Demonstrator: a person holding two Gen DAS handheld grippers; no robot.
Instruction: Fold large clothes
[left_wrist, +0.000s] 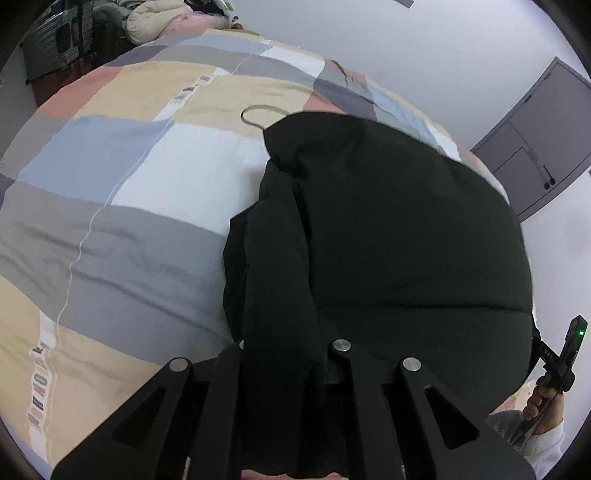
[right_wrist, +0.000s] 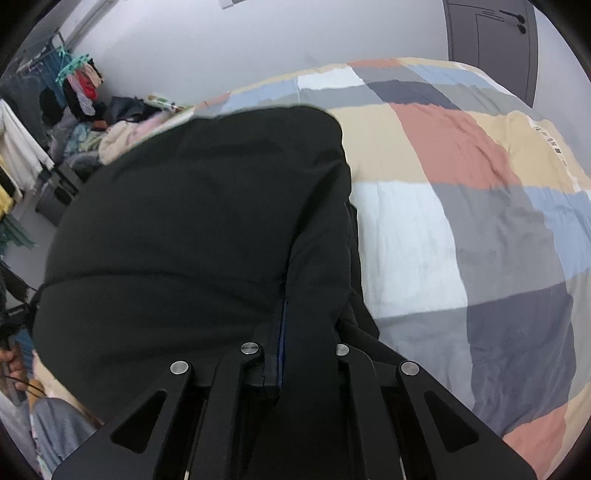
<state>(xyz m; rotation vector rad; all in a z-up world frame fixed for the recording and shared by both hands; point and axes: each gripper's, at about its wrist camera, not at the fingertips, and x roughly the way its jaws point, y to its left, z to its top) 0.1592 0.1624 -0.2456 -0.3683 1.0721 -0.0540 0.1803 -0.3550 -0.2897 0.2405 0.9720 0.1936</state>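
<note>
A large black padded jacket (left_wrist: 388, 229) lies on the bed, and a wire hanger hook (left_wrist: 255, 114) sticks out at its far collar end. My left gripper (left_wrist: 284, 354) is shut on the near edge of the jacket, with black fabric bunched between its jaws and hiding the fingertips. In the right wrist view the same jacket (right_wrist: 192, 221) fills the left half. My right gripper (right_wrist: 295, 350) is shut on its near edge, beside a blue strip of lining (right_wrist: 282, 343). The right gripper (left_wrist: 565, 354) also shows at the far right of the left wrist view, held by a hand.
The bed carries a patchwork duvet (left_wrist: 122, 206) of beige, grey, blue, white and pink squares. A heap of clothes (right_wrist: 110, 133) and a drying rack (right_wrist: 70, 77) stand beyond the bed. A grey door (right_wrist: 491, 48) is in the white wall.
</note>
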